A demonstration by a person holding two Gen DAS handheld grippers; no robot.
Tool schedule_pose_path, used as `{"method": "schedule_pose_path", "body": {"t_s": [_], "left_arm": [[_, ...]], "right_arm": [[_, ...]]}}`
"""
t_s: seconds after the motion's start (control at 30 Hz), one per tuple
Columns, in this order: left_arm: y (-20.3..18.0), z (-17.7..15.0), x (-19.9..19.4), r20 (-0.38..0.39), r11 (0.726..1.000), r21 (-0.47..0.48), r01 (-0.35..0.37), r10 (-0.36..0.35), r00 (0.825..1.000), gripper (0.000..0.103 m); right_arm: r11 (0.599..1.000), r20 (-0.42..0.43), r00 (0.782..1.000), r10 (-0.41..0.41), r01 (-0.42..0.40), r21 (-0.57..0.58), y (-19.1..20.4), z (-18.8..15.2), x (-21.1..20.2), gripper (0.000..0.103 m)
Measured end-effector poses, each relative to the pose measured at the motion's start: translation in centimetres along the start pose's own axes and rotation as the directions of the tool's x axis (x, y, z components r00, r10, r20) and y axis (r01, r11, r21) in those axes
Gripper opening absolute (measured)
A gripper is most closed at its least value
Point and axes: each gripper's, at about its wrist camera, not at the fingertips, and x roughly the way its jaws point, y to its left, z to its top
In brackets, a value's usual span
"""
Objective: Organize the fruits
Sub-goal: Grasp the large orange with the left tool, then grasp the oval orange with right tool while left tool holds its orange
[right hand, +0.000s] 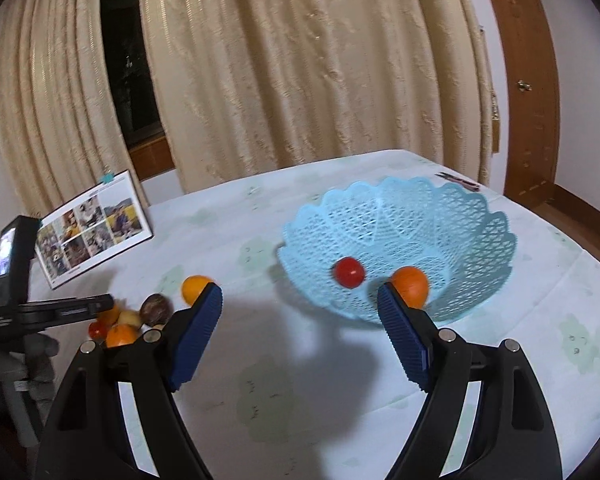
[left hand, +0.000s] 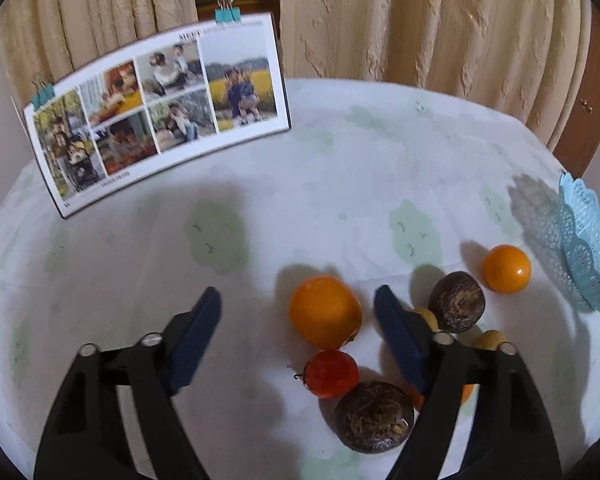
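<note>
On the round table with the pale green-patterned cloth [left hand: 340,168], a group of fruits lies near the front edge. The left gripper [left hand: 298,312] hangs over this group with its blue ribbed pads wide apart; nothing is pressed between them. A large round orange [left hand: 325,311] sits in the gap between the pads, closer to the right one, without clear contact. Just in front of it lie a small red tomato-like fruit [left hand: 332,372] and a dark brown wrinkled fruit [left hand: 374,416]. A second dark brown fruit [left hand: 456,301] and a smaller orange [left hand: 506,269] lie further right, with small yellowish fruits [left hand: 490,339] partly hidden behind the right finger.

The light blue plastic lattice basket [right hand: 480,216] stands toward the right edge of the table. It holds a small red fruit [right hand: 349,272] and an orange fruit [right hand: 410,285]. The right gripper [right hand: 300,300] is in front of the basket, open and empty.

A photo board with teal clips [left hand: 160,112] leans at the far left edge, before cream curtains [left hand: 420,20].
</note>
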Motion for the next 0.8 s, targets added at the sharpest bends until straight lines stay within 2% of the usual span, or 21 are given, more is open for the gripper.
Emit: {"method": "schedule_pose_path", "body": {"t_s": [0.17, 0.23, 0.37, 0.6, 0.8], "left_arm": [[-0.5, -0.4, 0.8, -0.006, 1.0, 0.019, 0.025, -0.024, 1.0, 0.063], [-0.5, -0.5, 1.1, -0.009, 0.999, 0.021, 0.032, -0.032, 0.999, 0.053], [-0.6, -0.7, 1.3, -0.011, 0.998, 0.021, 0.055, -0.054, 0.998, 0.04], [-0.1, -0.7, 0.2, 0.004, 0.999, 0.0, 0.051, -0.051, 0.999, 0.039], [0.4, -0.2, -2.5, 0.079, 0.999, -0.016, 0.039, -0.038, 0.996, 0.039]], "right_arm": [[0.999, -0.019, 0.999, 0.031, -0.032, -0.033, 1.3, -0.1, 0.3, 0.081], [0.997, -0.029, 0.998, 0.048, -0.05, -0.051, 2.0, -0.1, 0.5, 0.081], [0.994, -0.053, 0.996, 0.077, -0.081, -0.075, 3.2, -0.2, 0.9, 0.081], [0.988, -0.099, 0.988, 0.119, -0.128, -0.091, 4.9, 0.4, 2.2, 0.081], [0.981, -0.133, 0.983, 0.129, -0.147, -0.13, 6.4, 1.2, 4.2, 0.081]]}}
